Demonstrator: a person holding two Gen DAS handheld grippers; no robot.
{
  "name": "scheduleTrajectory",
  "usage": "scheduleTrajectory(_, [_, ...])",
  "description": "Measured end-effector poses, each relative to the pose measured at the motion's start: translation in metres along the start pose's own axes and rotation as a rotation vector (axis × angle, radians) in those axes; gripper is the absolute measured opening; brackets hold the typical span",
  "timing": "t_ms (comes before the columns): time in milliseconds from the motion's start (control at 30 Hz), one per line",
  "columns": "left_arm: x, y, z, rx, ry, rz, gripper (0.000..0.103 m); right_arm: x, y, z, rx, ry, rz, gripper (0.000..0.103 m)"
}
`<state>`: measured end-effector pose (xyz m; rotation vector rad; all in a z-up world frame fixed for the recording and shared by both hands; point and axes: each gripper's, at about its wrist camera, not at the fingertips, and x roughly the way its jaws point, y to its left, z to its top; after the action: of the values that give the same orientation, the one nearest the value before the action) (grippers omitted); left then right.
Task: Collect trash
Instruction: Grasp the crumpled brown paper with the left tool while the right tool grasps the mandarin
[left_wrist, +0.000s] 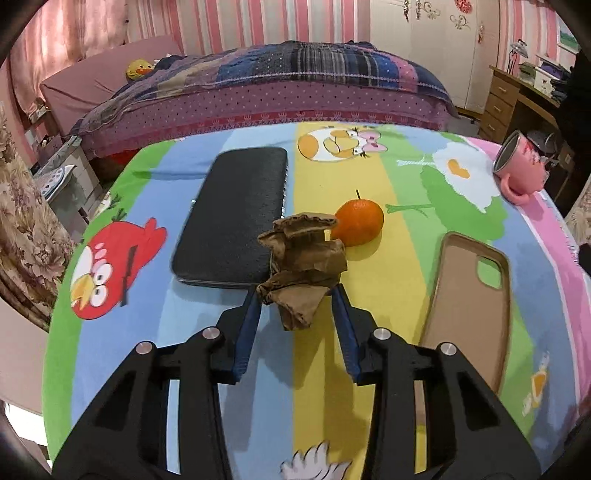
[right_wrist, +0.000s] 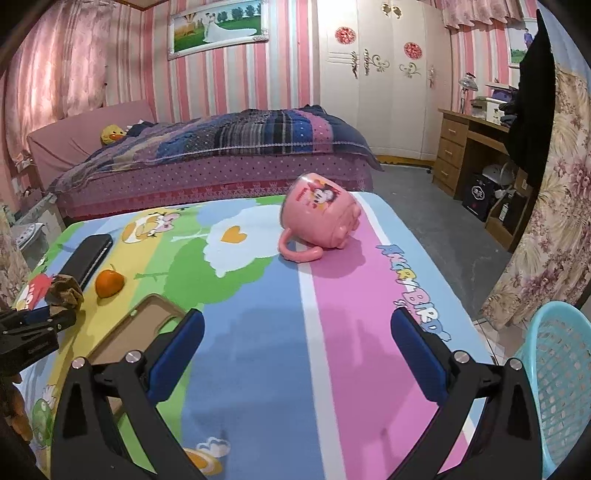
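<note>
A crumpled piece of brown paper (left_wrist: 303, 258) sits pinched between the blue pads of my left gripper (left_wrist: 295, 295), which is shut on it. It hangs just above the colourful cartoon tablecloth (left_wrist: 369, 332) and casts a shadow below. The right wrist view shows the same brown paper (right_wrist: 64, 291) in the left gripper (right_wrist: 51, 314) at the far left. My right gripper (right_wrist: 295, 325) stands open over the blue and pink stripes with nothing between its fingers.
An orange (left_wrist: 358, 221), a black flat case (left_wrist: 236, 214) and a tan phone case (left_wrist: 469, 306) lie around the paper. A pink mug (right_wrist: 321, 221) lies on its side. A turquoise plastic basket (right_wrist: 557, 376) stands off the table's right edge. A bed lies behind.
</note>
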<state>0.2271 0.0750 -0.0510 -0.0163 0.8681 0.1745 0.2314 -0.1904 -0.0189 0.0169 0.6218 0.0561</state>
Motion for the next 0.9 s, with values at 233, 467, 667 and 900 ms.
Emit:
scheduleTrajectory(233, [-0.035, 0.04, 0.012, -0.05, -0.119, 0.014, 0.038, -0.008, 0.036, 0.001, -0.05, -0.048, 0.099, 0.099])
scheduleTrajectory(467, [-0.055, 0.077, 0.028, -0.11, -0.221, 0.072, 0.039, -0.001, 0.115, 0.008, -0.207, -0.063, 0.19, 0.099])
scheduleTrajectory(667, [-0.061, 0.105, 0.034, -0.131, -0.281, 0.142, 0.039, 0.031, 0.166, 0.02, -0.24, -0.011, 0.253, 0.098])
scheduleTrajectory(900, [-0.061, 0.128, 0.038, -0.197, -0.288, 0.108, 0.039, 0.075, 0.203, 0.021, -0.314, 0.125, 0.25, 0.087])
